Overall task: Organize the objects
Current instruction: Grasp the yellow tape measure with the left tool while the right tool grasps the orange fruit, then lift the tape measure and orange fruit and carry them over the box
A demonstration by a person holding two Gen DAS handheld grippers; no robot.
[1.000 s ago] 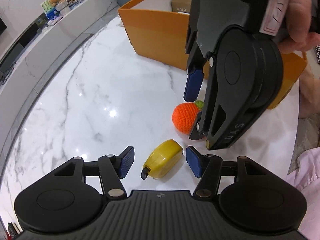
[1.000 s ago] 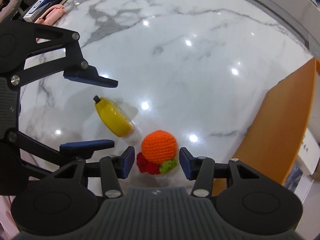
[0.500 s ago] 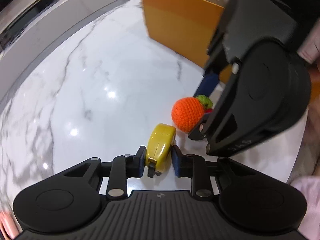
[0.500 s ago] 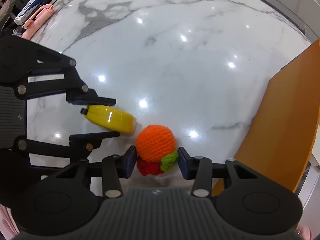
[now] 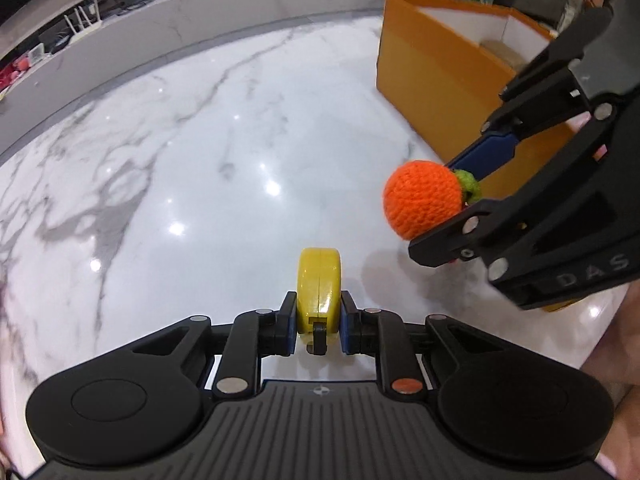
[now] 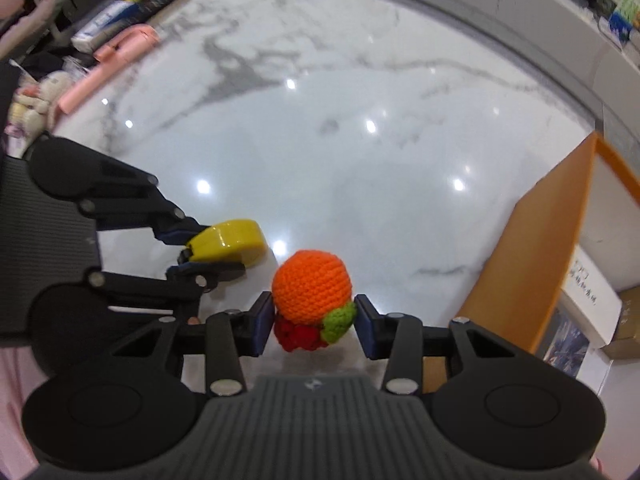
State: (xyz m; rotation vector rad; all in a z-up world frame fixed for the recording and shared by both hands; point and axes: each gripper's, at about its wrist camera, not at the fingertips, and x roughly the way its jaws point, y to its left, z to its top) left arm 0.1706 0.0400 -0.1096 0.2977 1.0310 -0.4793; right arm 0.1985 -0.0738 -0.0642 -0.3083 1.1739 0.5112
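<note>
Both grippers pinch something, likely to drop into the big orange box [image 5: 436, 76] nearby. Right gripper [image 6: 314, 326] squeezes the yarn orange [image 6: 312, 288] above the table [image 6: 360, 160]. Left gripper [image 5: 318, 326] squeezes the yellow tape measure [image 5: 319, 284].

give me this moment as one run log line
left gripper: shut on yellow tape measure | right gripper: shut on crochet orange | both lifted off marble table | orange box: ahead
</note>
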